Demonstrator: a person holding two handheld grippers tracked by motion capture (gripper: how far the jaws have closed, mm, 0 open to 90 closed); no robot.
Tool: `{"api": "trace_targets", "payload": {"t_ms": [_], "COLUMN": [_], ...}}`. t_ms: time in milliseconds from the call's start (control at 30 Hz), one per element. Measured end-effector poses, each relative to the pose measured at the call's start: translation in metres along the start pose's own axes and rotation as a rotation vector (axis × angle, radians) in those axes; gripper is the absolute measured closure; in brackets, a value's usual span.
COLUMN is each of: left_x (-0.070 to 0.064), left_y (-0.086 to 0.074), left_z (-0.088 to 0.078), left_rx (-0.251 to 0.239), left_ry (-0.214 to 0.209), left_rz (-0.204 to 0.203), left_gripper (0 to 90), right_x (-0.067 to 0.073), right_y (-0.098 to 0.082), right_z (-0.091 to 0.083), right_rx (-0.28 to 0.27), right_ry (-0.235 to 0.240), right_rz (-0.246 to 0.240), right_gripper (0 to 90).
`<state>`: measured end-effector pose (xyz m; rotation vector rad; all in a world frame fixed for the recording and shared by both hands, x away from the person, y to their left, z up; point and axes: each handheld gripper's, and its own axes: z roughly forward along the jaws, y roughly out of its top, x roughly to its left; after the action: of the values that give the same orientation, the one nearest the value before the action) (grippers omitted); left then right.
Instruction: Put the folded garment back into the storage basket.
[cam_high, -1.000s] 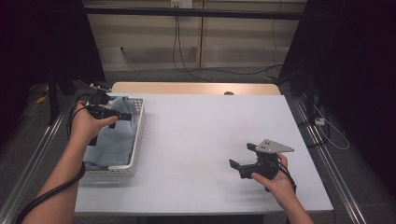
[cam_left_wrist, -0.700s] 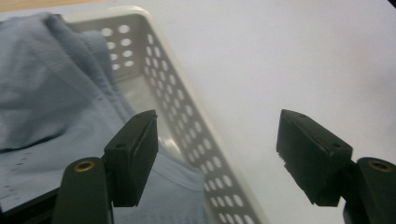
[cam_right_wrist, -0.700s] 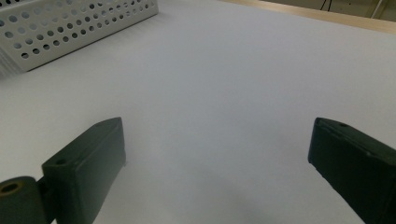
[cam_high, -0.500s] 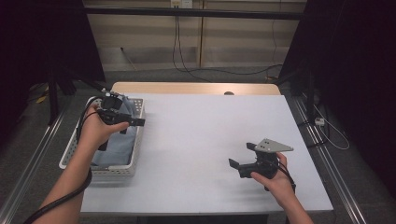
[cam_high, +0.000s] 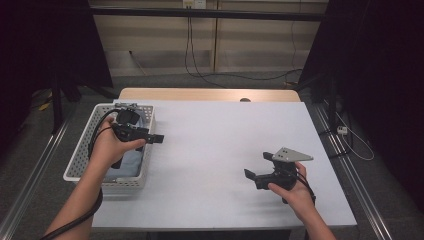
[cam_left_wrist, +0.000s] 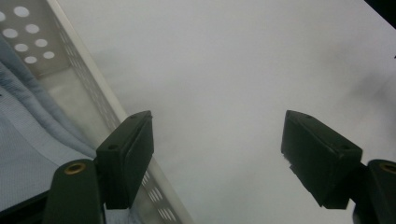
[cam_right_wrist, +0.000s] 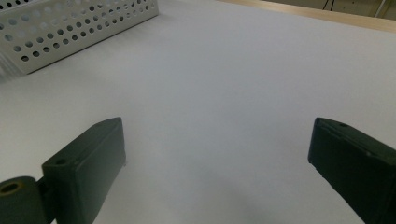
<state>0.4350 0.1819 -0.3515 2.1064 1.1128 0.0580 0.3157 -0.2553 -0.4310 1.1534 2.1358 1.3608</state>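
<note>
Overhead light falls evenly on my white bench (cam_high: 225, 145), bright against near-black surroundings on both sides in the high view. Soft, faint shadows sit under the hands. No harsh glare. My left gripper view is hazy, the bench washed to grey, the basket (cam_left_wrist: 84, 79) rim blurred. My right gripper view is sharper; its near jaws are soft and dark.
</note>
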Motion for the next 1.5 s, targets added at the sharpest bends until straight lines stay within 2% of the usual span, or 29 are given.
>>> {"api": "trace_targets", "payload": {"t_ms": [267, 500, 633, 967, 1500], "left_x": [-0.01, -0.019, -0.024, -0.037, -0.04], "left_y": [-0.005, -0.008, -0.009, -0.012, -0.023], "left_z": [0.004, 0.009, 0.013, 0.019, 0.026], "left_rx": [0.001, 0.011, 0.025, 0.023, 0.047], "left_ry": [-0.026, -0.042, -0.052, -0.085, -0.107], "left_rz": [0.014, 0.045, 0.057, 0.085, 0.097], "left_gripper": [24.4, 23.6, 23.2, 22.5, 21.6], "right_x": [-0.004, -0.003, -0.004, -0.004, -0.004], "right_y": [-0.001, 0.0, -0.001, -0.001, -0.002], "right_z": [-0.002, -0.003, -0.003, -0.003, -0.005], "right_rx": [-0.007, -0.011, -0.009, -0.01, -0.008], "right_ry": [-0.002, 0.005, 0.003, 0.005, 0.003], "right_rz": [0.016, 0.022, 0.021, 0.02, 0.021], "right_gripper": [4.0, 4.0, 4.0, 4.0, 4.0]}}
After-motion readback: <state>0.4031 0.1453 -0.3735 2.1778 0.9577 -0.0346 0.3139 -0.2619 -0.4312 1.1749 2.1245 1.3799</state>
